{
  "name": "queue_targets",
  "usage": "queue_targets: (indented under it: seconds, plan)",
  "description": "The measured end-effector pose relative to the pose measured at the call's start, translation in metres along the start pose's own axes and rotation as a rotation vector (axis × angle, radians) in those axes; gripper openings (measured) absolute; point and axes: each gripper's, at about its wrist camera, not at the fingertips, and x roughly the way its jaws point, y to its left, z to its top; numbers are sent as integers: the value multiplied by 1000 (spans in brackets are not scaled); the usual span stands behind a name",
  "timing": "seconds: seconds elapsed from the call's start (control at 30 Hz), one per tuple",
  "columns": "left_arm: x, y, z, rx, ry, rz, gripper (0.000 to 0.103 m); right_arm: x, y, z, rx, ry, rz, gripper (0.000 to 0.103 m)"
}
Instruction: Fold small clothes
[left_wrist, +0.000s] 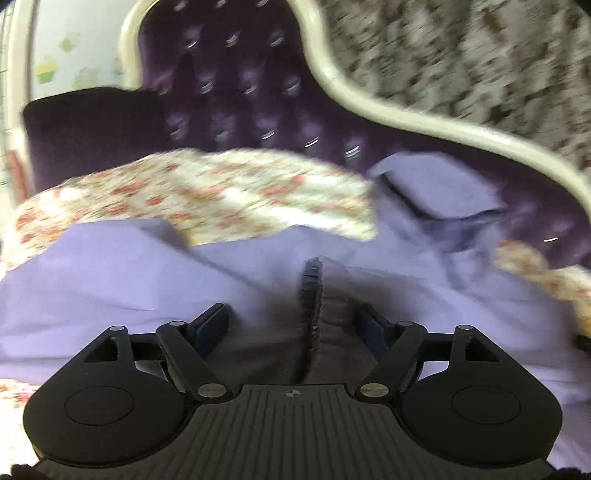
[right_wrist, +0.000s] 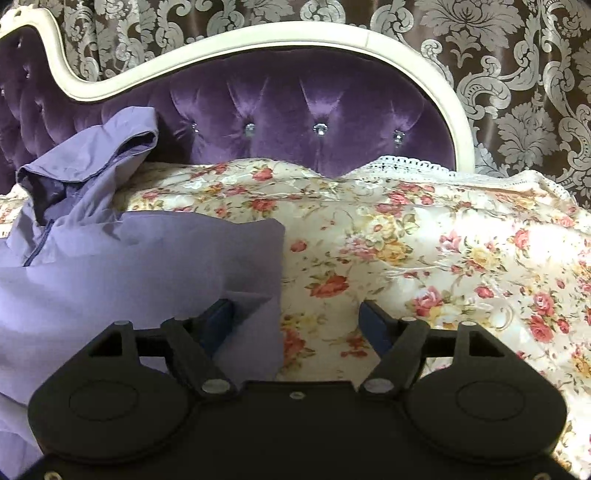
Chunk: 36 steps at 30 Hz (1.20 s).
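Left gripper (left_wrist: 295, 326): matte black plastic body, two rounded lobes each with a shallow circular disc, ribbed centre panel with a small crosshair mark. Black linkage arms pinned with silver round-head screws; dark blue pads on the fingers (left_wrist: 212, 325). Right gripper (right_wrist: 295, 321): same black twin-lobe build, silver pivot screws, triangular cut-outs in the outer links, blue-faced fingers (right_wrist: 373, 321), smooth centre plate with one small silver screw.

The left wrist view is motion-smeared: the dark gathered cloth (left_wrist: 314, 332) in front of the purple tufted velvet headboard (left_wrist: 229, 96) stays unreadable. The lilac cotton garment (right_wrist: 110, 266) below that headboard runs off the left edge.
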Motion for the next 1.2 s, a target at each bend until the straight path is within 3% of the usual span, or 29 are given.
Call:
queue_targets:
  seconds: [0.07, 0.17, 0.23, 0.3, 0.37, 0.47, 0.6, 0.8, 1.03, 1.2]
  plan:
    - [15, -3, 1, 39, 70, 25, 78, 0, 0, 1, 0, 1, -10, 78]
    - [17, -12, 0, 115, 54, 16, 83, -13, 7, 3, -30, -35, -45, 78]
    - [14, -9, 0, 117, 47, -45, 82, -30, 12, 5, -53, -101, -48, 80]
    - [9, -2, 0, 103, 35, -155, 83, -53, 19, 9, -66, -170, -27, 85]
    - [4, 2, 1, 92, 38, -245, 84, -73, 26, 14, -54, -219, 34, 93]
    - [-8, 7, 2, 109, 18, -305, 90, -94, 45, 13, -48, -246, 159, 101]
    - [-27, 24, -1, 128, -20, -304, 92, -109, 87, 1, -82, -235, 313, 102]
    - [-40, 75, -13, 78, 13, -299, 93, -106, 151, -22, -138, -179, 433, 102]
    - [-50, 143, -33, -86, 32, -251, 96, -93, 199, -41, -186, -133, 455, 102]
    - [-46, 185, -48, -220, 63, -224, 96, -79, 211, -47, -234, -40, 431, 102]
